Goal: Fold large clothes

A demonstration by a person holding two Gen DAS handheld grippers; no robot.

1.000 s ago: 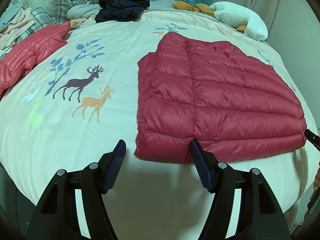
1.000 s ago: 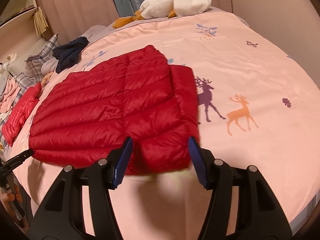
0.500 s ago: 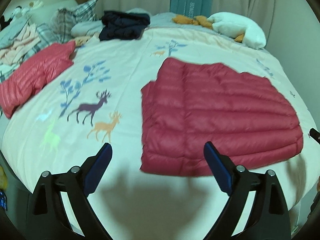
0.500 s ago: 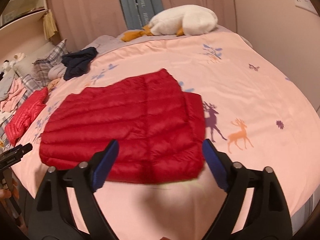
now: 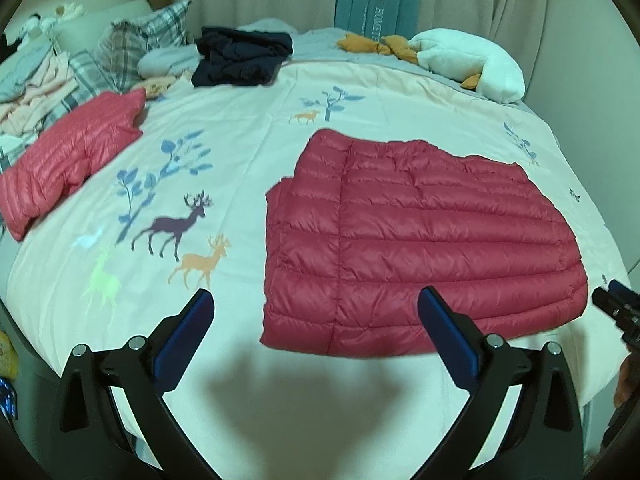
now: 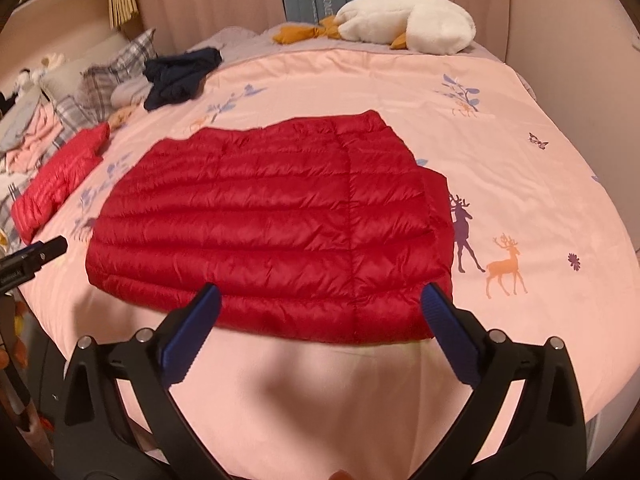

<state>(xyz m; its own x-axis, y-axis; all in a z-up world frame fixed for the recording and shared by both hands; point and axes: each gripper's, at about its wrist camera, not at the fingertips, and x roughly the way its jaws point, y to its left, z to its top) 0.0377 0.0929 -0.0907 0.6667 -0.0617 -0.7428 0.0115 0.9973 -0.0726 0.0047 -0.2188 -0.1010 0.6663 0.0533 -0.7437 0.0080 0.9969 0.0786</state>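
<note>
A red quilted down jacket (image 5: 420, 240) lies folded flat on the bed's pink deer-print cover (image 5: 240, 160); it also shows in the right wrist view (image 6: 272, 224). My left gripper (image 5: 316, 320) is wide open and empty, held above the jacket's near left corner. My right gripper (image 6: 320, 316) is wide open and empty, held above the jacket's near right edge. Neither touches the jacket. The right gripper's tip shows at the left wrist view's right edge (image 5: 614, 304).
A second red down jacket (image 5: 68, 160) lies at the bed's left side. A dark navy garment (image 5: 240, 56), plaid pillows (image 5: 132, 48) and a white plush goose (image 5: 472, 60) lie at the head. A pile of clothes (image 5: 28, 88) sits far left.
Both grippers have pulled back and up from the jacket's near edge, and their jaws have opened much wider. The jacket stays flat on the bed.
</note>
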